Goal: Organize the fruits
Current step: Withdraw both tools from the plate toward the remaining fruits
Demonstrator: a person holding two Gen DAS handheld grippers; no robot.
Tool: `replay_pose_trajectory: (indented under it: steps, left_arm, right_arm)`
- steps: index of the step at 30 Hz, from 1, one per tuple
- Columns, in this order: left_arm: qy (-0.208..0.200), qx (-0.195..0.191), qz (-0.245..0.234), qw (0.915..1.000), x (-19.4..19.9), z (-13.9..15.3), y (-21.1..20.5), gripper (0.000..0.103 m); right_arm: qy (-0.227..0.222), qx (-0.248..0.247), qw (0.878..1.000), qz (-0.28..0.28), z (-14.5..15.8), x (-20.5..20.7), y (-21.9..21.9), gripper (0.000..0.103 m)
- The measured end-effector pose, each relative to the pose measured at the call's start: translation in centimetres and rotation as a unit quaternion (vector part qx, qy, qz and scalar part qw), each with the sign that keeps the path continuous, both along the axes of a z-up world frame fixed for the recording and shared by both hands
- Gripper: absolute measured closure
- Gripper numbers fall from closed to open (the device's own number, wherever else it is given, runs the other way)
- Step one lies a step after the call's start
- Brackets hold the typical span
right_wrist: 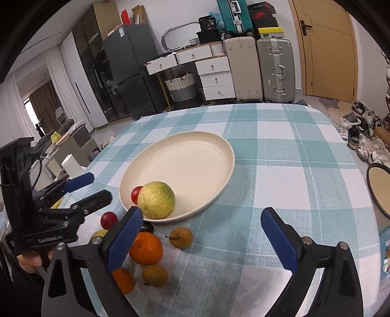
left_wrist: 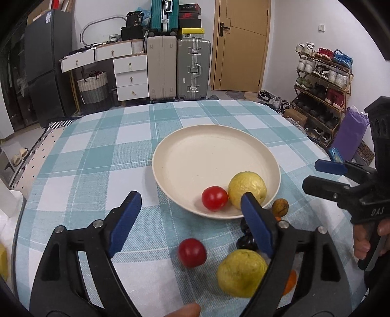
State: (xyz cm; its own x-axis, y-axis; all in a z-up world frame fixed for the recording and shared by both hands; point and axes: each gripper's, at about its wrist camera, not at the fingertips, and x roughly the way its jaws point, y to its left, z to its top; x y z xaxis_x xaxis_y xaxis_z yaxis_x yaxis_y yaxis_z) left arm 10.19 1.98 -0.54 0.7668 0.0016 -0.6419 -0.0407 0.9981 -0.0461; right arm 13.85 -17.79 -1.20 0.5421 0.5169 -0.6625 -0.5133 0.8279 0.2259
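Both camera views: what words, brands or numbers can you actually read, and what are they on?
"GenRobot.AI": left tool's body.
"DAS": right tool's body, partly cut off.
"36": black bag on the drawers.
Refrigerator sticker and stacked shoe boxes: too small to read.

- The tabletop (left_wrist: 102, 156) has a cloth with teal and white checks.
- The plate (left_wrist: 195, 146) ahead of the tongs is cream.
- In the plate sit a red tomato (left_wrist: 214, 198) and a yellow-green guava (left_wrist: 246, 186).
- Both tongs are black with blue pads (right_wrist: 124, 236).
- By the right tongs (right_wrist: 202, 240) lies an orange mandarin (right_wrist: 146, 248).
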Motion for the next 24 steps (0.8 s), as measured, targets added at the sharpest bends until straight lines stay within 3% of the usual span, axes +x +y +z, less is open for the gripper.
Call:
replay_pose_trajectory:
  steps: [6, 24]
  left_arm:
    - [-0.005, 0.001, 0.005, 1.0000, -2.4, 0.8, 0.0, 0.001]
    - [0.000, 0.003, -0.004, 1.0000, -6.2, 0.9, -0.6, 0.001]
  right_arm:
    - [-0.003, -0.012, 1.000, -0.003, 0.0, -1.0, -0.4, 0.000]
    - [-0.007, -0.048, 0.999, 0.024, -0.9, -3.7, 0.1, 0.000]
